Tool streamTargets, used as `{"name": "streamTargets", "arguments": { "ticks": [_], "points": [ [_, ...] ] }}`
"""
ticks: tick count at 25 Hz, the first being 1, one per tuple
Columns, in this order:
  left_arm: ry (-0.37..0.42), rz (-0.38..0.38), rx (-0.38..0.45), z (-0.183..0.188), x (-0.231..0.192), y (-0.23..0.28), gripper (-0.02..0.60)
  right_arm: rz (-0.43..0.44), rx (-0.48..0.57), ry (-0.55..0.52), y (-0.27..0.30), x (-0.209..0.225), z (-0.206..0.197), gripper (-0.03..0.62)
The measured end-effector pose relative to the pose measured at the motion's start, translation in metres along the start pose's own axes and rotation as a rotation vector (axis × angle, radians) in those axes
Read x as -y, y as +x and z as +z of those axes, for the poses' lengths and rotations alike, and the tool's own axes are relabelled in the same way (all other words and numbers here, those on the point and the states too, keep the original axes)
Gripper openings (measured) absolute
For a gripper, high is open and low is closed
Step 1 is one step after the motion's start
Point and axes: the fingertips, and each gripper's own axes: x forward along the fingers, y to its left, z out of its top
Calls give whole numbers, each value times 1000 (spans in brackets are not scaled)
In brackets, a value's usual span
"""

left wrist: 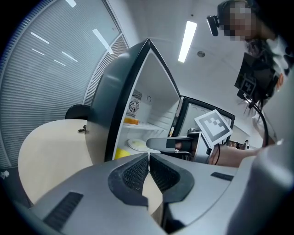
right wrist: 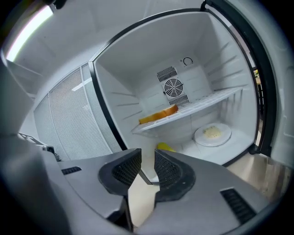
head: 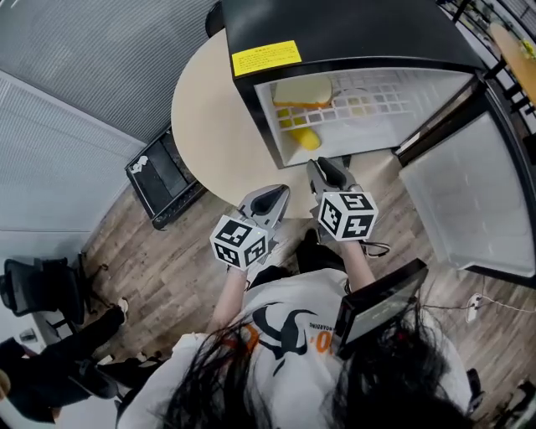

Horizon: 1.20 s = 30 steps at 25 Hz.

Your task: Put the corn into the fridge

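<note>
The yellow corn [head: 306,139] lies on the floor of the open black fridge [head: 335,25], at the front left; it also shows in the right gripper view [right wrist: 165,147] and the left gripper view [left wrist: 121,153]. My right gripper [head: 318,164] hovers just in front of the fridge opening, its jaws [right wrist: 147,159] a little apart with nothing between them. My left gripper [head: 280,192] is beside it over the table edge, jaws shut and empty [left wrist: 148,158]. In the left gripper view the right gripper [left wrist: 152,144] crosses in front of the fridge.
The fridge stands on a round beige table [head: 201,117], its door [head: 469,193] swung open to the right. An orange-yellow slab [right wrist: 158,114] rests on the wire shelf and a white plate [right wrist: 212,135] on the fridge floor. A black case [head: 163,178] sits on the wood floor.
</note>
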Motion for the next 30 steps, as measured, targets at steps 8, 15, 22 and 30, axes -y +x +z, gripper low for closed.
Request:
{"name": "streamTargets", "arguments": {
  "ticks": [8,15,22,30],
  "points": [
    [13,-35,43,-3,9,-42,15,-15,21,52,-35,-40,-24,61],
    [23,-70,48,-23,32,-90,15,-43,49,102,-73,-73,-52,46],
    [14,-103,24,-54,51,-131,15,-55,66,133,-112,-107,-85,34],
    [13,-158,41,-64,86,-152,15,-84,75,103,-154,-125,-99,31]
  ]
}}
